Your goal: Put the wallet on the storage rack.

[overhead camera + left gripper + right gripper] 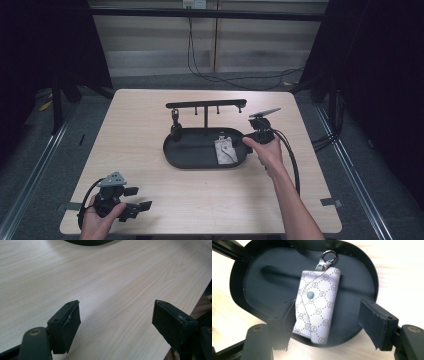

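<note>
One small patterned pouch, light and soft I reckon, lies flat in the black tray; my right gripper stands spread, so I'd pinch its edges.

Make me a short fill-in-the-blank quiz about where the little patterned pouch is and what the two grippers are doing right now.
1. The patterned pouch lies in the black oval ____.
2. The pouch has a metal ____ at one end.
3. The right gripper has its jaws ____, with the pouch between them.
4. The left gripper holds ____ above the bare table.

Missing words: tray; ring; open; nothing
</note>
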A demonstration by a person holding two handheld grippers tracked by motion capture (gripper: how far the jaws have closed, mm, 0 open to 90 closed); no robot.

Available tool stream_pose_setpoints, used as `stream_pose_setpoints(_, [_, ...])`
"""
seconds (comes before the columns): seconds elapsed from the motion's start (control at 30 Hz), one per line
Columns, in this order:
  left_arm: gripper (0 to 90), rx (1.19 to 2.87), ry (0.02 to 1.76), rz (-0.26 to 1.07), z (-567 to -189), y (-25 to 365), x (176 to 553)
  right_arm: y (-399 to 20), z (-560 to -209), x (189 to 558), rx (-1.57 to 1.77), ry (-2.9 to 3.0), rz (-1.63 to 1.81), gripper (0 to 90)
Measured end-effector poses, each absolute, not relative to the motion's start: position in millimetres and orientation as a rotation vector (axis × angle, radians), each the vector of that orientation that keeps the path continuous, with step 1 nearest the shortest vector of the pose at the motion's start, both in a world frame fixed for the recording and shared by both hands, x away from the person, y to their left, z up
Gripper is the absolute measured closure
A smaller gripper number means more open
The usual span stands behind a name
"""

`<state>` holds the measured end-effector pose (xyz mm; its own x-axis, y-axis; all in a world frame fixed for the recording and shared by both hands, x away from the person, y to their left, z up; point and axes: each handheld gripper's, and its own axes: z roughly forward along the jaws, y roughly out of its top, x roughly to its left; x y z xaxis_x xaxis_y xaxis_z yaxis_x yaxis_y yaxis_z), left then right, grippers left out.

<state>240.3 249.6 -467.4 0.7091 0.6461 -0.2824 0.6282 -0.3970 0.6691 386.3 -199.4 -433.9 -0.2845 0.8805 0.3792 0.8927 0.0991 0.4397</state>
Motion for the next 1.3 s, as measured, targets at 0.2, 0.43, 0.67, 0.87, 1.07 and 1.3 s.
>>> stream_pose_setpoints(0.2, [22.4, 2.097, 0.992, 0.035, -467.9, 252.3, 239.7, -208.5, -439.0, 374.4, -1.853, -2.324, -1.006, 27.9])
stream_pose_setpoints(0.43, [22.4, 2.099, 0.997, 0.045, -467.6, 253.1, 239.5, -225.2, -447.7, 356.5, -1.881, -2.327, -1.038, 27.2])
stream_pose_setpoints(0.67, [22.5, 2.083, 1.017, 0.034, -467.7, 254.5, 239.4, -238.0, -447.1, 334.9, -1.882, -2.343, -1.124, 26.7])
stream_pose_setpoints(0.87, [22.5, 2.084, 1.012, 0.042, -467.5, 254.2, 238.7, -244.9, -449.8, 319.0, -1.894, -2.361, -1.15, 26.6])
stream_pose_setpoints(1.07, [22.5, 2.083, 1.012, 0.038, -466.9, 254.8, 238.6, -252.6, -447.1, 300.9, -1.875, -2.39, -1.161, 25.0])
stream_pose_setpoints(1.3, [22.4, 2.081, 1.008, 0.039, -466.9, 254.3, 238.2, -267.9, -447.6, 277.1, -1.92, -2.408, -1.167, 24.5])
